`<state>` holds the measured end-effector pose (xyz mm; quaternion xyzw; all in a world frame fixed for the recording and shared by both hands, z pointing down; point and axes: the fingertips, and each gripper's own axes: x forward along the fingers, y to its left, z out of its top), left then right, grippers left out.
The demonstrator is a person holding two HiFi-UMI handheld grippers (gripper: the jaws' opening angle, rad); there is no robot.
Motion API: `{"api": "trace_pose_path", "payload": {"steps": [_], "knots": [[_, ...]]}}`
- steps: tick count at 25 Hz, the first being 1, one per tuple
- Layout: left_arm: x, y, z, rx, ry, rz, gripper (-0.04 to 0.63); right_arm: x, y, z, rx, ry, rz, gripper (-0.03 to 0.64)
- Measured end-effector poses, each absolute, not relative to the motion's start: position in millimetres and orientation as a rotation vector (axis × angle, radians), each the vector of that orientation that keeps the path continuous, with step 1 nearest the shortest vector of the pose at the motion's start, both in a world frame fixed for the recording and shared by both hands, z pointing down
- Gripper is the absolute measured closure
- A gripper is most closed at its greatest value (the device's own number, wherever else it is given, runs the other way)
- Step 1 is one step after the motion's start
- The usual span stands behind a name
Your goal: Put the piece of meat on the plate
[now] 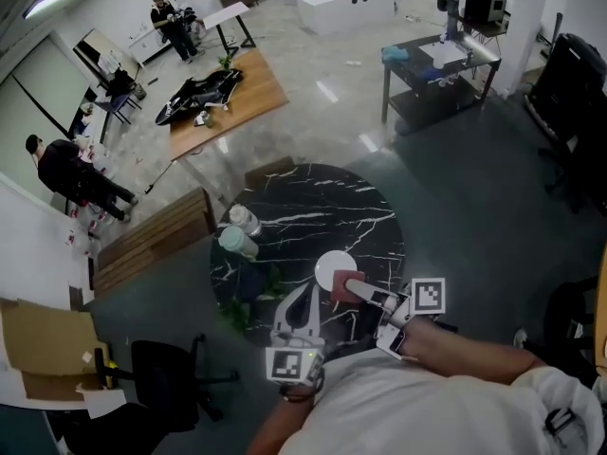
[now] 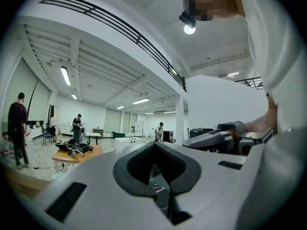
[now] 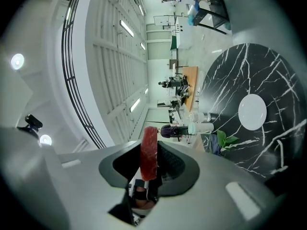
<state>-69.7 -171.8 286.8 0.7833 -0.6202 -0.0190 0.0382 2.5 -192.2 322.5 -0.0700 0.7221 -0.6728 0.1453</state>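
A white round plate [image 1: 332, 264] lies near the front edge of the black marble table [image 1: 313, 207]. My right gripper [image 1: 349, 288] is shut on a red slab of meat [image 1: 342, 285] that hangs at the plate's near rim. The right gripper view shows the meat [image 3: 149, 152] upright between the pads of that gripper [image 3: 148, 158], with the plate [image 3: 252, 111] farther out on the table [image 3: 230, 75]. My left gripper [image 1: 309, 290] hovers just left of the plate, its tips drawn together and empty. In the left gripper view, that gripper [image 2: 160, 175] holds nothing.
Two bottles [image 1: 245, 220] [image 1: 237, 243] and a small green plant [image 1: 248, 306] stand at the table's left edge. A wooden bench [image 1: 152, 240] and a desk [image 1: 237, 98] lie beyond. A black office chair [image 1: 161, 368] stands at the lower left. People [image 1: 76, 173] stand far off.
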Motion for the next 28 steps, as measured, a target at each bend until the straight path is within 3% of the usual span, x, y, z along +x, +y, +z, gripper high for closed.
{"api": "trace_pose_path", "payload": {"steps": [18,28], "knots": [[-109.1,-242.0,342.5,2.425,-1.787,0.023,0.589,-20.6,-261.3,372.9,-0.384,2.074,-1.955,0.528],[-131.3,-266.4,406.8,2.474,-1.715,0.152,0.589,-41.3,-285.7,444.3,-0.513,2.132,-1.974,0.528]]}}
